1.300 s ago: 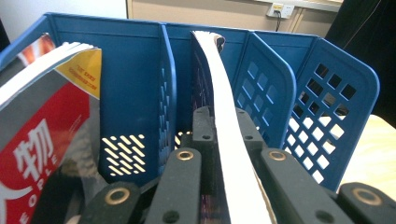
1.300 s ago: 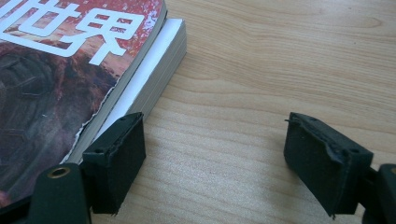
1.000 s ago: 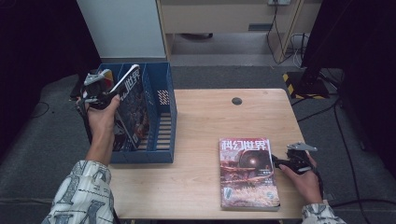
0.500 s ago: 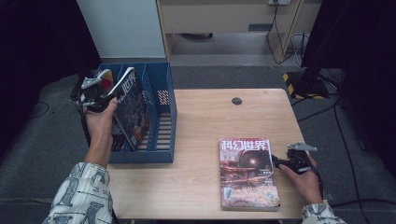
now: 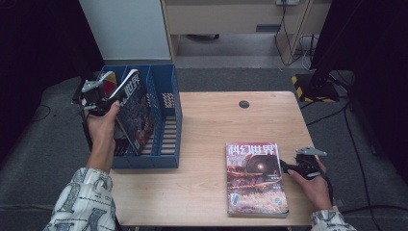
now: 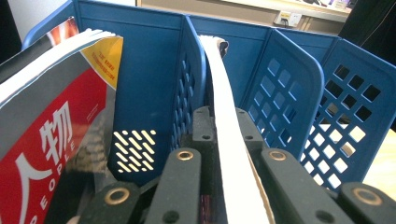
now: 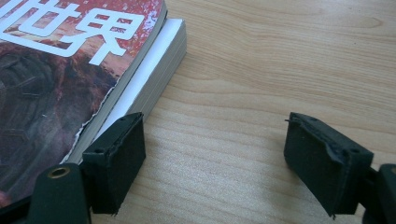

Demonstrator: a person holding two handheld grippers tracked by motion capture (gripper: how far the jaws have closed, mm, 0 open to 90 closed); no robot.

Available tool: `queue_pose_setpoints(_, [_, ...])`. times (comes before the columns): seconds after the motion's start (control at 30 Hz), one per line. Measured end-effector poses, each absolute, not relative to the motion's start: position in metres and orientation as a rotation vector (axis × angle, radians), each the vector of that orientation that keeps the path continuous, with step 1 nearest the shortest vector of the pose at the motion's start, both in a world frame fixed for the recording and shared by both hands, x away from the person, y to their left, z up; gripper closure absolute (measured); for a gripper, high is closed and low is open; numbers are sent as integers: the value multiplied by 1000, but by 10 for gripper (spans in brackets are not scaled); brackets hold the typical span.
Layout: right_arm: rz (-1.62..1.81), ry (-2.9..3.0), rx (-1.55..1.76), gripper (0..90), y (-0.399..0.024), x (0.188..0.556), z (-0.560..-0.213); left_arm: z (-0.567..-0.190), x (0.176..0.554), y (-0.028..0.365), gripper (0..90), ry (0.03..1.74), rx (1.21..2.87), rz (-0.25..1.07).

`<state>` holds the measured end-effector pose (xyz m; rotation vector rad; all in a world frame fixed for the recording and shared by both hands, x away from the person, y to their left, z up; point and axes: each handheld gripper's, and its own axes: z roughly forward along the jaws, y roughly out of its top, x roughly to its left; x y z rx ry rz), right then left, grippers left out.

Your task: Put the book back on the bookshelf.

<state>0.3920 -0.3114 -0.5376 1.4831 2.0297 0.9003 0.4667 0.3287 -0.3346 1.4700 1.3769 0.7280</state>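
A magazine with a dark cover stands tilted in the blue file rack, its top edge up. My left gripper is shut on its upper end. In the left gripper view the white page edge runs between the jaws of my left gripper, down into the rack's middle compartment. A second magazine lies flat on a small stack at the table's front right. My right gripper rests open at its right edge. In the right gripper view, my right gripper has bare wood between its pads, and the stack lies beside the left pad.
A red magazine leans in the rack's left compartment. The rack stands at the left end of the wooden table, partly past its edge. A small black round disc sits near the far edge. A white panel and cables lie beyond the table.
My left hand has sunk slightly, taking the held magazine a little lower into the rack. The right hand and the flat magazine have not moved.
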Motion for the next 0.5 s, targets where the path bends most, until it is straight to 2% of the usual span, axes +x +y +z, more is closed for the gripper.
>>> queue_pose_setpoints(0.5, [899, 2034, 1476, 206, -312, 392, -538, -336, 467, 331, 821, 1382, 1455, 736])
